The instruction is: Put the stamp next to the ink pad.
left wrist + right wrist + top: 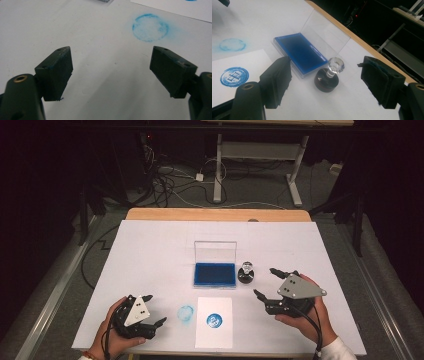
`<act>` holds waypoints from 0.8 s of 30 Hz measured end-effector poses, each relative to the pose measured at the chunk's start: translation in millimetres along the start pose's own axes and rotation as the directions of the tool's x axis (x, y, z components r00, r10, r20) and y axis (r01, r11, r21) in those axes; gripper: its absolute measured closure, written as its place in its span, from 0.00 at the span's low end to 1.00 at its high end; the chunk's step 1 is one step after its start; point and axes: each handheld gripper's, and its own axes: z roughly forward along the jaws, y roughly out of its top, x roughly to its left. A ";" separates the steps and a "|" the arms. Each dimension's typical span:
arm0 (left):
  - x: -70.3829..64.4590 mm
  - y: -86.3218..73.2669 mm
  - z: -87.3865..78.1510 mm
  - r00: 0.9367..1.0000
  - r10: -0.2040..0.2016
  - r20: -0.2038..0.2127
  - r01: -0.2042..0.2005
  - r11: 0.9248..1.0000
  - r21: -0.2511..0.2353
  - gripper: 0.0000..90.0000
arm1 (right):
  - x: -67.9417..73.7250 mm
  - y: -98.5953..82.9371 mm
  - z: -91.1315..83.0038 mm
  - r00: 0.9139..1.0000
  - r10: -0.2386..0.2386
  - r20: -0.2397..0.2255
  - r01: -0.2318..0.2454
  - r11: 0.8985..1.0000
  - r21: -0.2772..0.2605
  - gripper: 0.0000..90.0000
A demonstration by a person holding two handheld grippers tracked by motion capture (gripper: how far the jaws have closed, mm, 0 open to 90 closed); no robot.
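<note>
At frame centre on the bench (150,245) sits the ink pad (215,274), the stamp (246,273) just right of it, the paper sheet (214,322) below, a smudged ring (185,313) left of that.

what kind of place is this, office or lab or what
Most likely a lab or recording workspace, not a home. A white-covered table is set for stamping, with a blue ink pad, a stamp and a stamped sheet. Behind it, loose cables lie on grey carpet beside a desk frame in a dark room.

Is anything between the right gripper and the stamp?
Nothing visible. The right gripper is open, and the stamp stands upright on bare table just ahead of its fingers, beside the ink pad.
</note>
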 end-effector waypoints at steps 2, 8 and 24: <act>0.1 0.0 0.0 1.000 -0.001 -0.001 0.001 1.000 -0.001 0.20 | 1.0 -2.5 -0.4 1.000 -0.003 -0.001 0.003 1.000 0.005 0.27; -0.4 0.1 0.2 1.000 0.000 0.003 0.000 1.000 0.001 0.20 | 3.6 -9.8 -3.5 0.999 -0.024 0.025 0.024 1.000 0.005 0.28; -0.6 0.8 2.6 1.000 0.002 0.011 -0.002 1.000 0.005 0.20 | 2.4 -38.7 -14.1 0.998 0.025 0.057 -0.025 1.000 -0.006 0.28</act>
